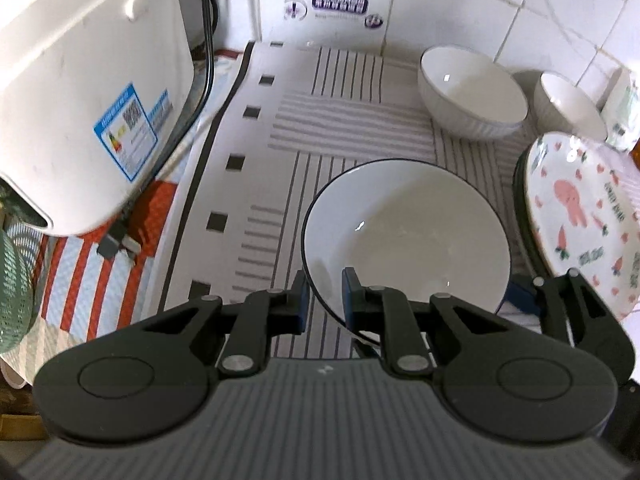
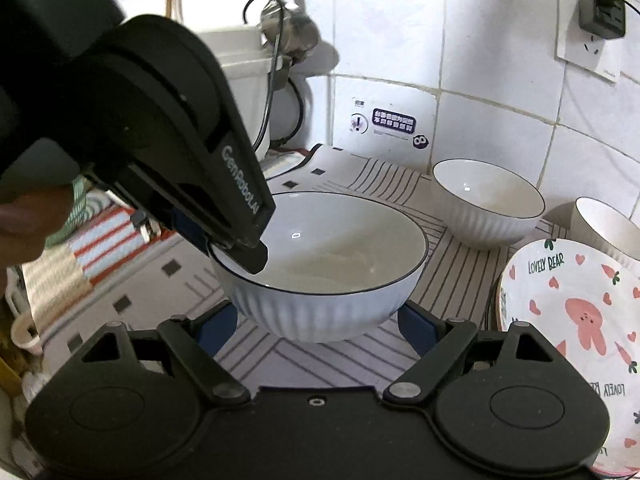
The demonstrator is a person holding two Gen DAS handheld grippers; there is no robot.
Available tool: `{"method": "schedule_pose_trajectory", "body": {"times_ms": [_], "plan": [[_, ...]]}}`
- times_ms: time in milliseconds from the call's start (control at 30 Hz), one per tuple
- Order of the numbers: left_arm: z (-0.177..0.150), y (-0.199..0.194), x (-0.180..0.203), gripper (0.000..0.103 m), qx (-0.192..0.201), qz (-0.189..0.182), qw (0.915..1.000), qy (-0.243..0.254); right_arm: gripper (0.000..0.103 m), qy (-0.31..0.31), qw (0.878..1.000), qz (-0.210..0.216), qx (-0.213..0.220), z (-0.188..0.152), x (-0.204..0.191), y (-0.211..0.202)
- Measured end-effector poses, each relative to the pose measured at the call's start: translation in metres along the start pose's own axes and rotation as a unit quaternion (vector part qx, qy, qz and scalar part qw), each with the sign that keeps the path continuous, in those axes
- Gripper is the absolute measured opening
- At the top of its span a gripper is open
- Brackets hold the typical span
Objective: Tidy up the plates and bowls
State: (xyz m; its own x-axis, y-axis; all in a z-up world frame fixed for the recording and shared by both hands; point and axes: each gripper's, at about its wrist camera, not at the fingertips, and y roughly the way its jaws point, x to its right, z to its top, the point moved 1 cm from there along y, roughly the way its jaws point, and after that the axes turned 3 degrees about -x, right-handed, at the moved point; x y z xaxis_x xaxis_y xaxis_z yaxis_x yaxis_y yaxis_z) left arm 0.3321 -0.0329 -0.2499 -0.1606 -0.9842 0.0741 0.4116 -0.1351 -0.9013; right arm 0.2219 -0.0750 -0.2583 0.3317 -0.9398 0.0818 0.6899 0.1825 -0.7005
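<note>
Left wrist view: the left gripper [image 1: 325,298] is pinched on the near rim of the black-rimmed bowl [image 1: 404,236], one pad outside the wall and one inside. The right wrist view confirms this grip on that bowl's left rim. The right gripper [image 2: 318,330] stands spread wide, its blue pads to either side of the bowl's base and apart from it; nothing is held.

Judged step: one bowl is in hand, being carried or positioned for stacking. Whether its base rests on the striped mat [image 1: 352,128] or hangs just above cannot be told.

Surroundings: a ribbed white bowl [image 1: 472,92] sits on the mat near the tiled wall, beyond and to the right of the held bowl. A smaller bowl [image 1: 570,106] sits further right, and the patterned plates [image 1: 588,216] lie stacked just beside the held bowl's right side.

Next move, as judged: take the held bowl to the ribbed bowl and nest it, keeping its rim clear of the plate stack. A one-sided rim pinch may let it tilt.
</note>
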Motion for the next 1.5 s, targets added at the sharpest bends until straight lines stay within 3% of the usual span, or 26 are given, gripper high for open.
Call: {"method": "schedule_pose_trajectory", "body": {"times_ms": [167,300,500,600,833,1033,1133,1333,1500], "plan": [[-0.007,0.008,0.002,0.016,-0.006,0.005,1.0000,-0.001,0.091,-0.039,0.999,-0.010,0.000,-0.010,-0.006,0.007],[-0.007,0.010,0.001,0.018,-0.018,-0.012,0.9997,-0.007,0.091,-0.061,0.998,-0.013,-0.007,-0.012,-0.004,0.007],[-0.003,-0.001,-0.003,0.023,-0.009,-0.013,0.9996,-0.022,0.093,-0.072,0.997,-0.010,-0.009,-0.013,0.004,-0.016],[0.002,-0.010,-0.004,0.023,-0.005,-0.012,0.9996,-0.026,0.094,-0.048,0.999,-0.003,-0.007,-0.010,0.013,-0.031],[0.029,-0.044,0.004,0.035,0.034,-0.022,0.9992,-0.001,0.094,0.022,0.999,0.028,0.021,0.009,0.056,-0.066],[0.064,-0.048,0.014,0.041,0.032,-0.091,0.9953,-0.005,0.087,0.083,0.995,0.051,0.031,0.036,0.099,-0.074],[0.079,-0.040,0.025,0.042,0.029,-0.099,0.9947,0.008,0.086,0.104,0.994,0.034,0.031,0.046,0.117,-0.065],[0.105,-0.014,0.041,0.046,0.040,-0.076,0.9958,0.032,0.080,0.138,0.990,-0.019,0.028,0.066,0.146,-0.031],[0.128,0.013,0.045,0.046,0.032,-0.083,0.9955,0.034,0.068,0.179,0.983,-0.046,0.009,0.076,0.168,-0.003]]}}
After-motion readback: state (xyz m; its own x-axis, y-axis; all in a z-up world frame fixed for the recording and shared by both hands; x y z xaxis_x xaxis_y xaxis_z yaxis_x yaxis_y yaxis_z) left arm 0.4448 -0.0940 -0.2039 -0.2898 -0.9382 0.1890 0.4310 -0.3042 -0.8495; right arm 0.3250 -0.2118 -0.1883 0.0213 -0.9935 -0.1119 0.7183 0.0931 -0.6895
